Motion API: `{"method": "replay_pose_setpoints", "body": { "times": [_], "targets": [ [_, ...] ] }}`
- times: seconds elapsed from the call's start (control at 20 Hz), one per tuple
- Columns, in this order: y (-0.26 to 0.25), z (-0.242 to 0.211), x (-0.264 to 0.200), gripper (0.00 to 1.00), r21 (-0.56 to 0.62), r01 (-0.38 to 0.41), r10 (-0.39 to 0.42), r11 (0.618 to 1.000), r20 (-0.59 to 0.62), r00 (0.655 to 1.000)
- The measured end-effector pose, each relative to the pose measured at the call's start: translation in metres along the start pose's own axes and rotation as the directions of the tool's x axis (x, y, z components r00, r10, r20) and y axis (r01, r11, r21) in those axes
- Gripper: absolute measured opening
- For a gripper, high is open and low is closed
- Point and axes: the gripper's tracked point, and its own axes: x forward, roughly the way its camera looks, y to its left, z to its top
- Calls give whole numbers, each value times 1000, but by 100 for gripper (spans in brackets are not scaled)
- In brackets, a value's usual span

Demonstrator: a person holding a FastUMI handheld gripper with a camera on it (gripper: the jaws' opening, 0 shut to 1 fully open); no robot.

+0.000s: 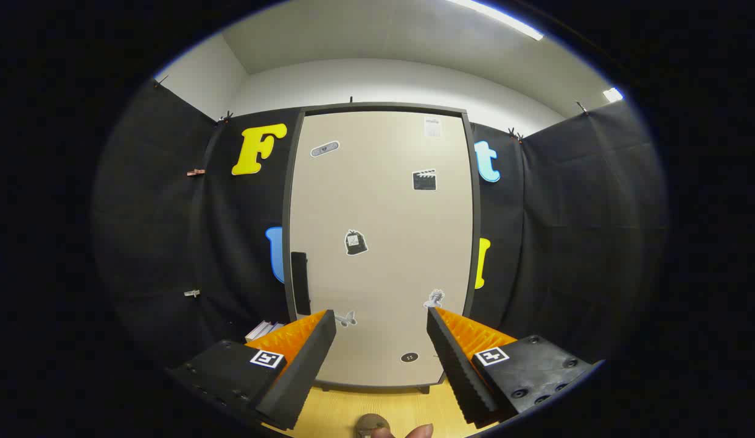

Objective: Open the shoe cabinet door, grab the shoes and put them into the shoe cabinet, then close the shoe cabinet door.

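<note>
Looking forward along my fingers (381, 322), I have them spread wide apart with nothing between them, both tips pointed at the lower part of the tall beige shoe cabinet door with its dark grey frame (383, 243). The door stands shut, flush inside that frame, and it rises well beyond my fingertips. On its left edge, just above my left finger, sits a black upright bar handle (300, 283), apart from the fingertip. Several small stickers dot the door face: a clapperboard sticker (424, 180) high on the right, a dark bag-shaped sticker (355, 243) near the middle, a pale butterfly sticker (346, 318) just beside my left fingertip, a small pale sticker (435, 298) just above my right fingertip, and a small dark oval sticker (409, 357) low between my fingers. A white paper label (432, 126) is near the door's top right corner; I cannot make out what is on it. The cabinet stands on a light wooden floor (365, 404), which shows between my fingers below the door. To the left of the cabinet's foot, beyond my left finger, some pale flat things (263, 330) lie stacked; I cannot tell what they are. A fingertip of the hand (420, 431) holding me shows below, at the very bottom.
</note>
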Motion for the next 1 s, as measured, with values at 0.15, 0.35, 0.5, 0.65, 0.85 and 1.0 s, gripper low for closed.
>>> {"method": "replay_pose_setpoints", "body": {
  "times": [0.15, 0.35, 0.5, 0.65, 0.85, 1.0],
  "targets": [
    [1, -2, 2, 98, -8, 3, -3, 1000, -4, 1000],
    [1, -1, 4, 98, 16, 3, -3, 1000, -6, 1000],
    [0, 1, 5, 97, 10, 6, -6, 1000, -5, 1000],
    [-1, 1, 6, 98, 4, 9, -9, 1000, -5, 1000],
    [4, -1, 9, 98, 6, -2, 2, 1000, -12, 1000],
    [21, -4, 16, 98, 10, -26, 26, 1000, -17, 1000]
  ]
}}
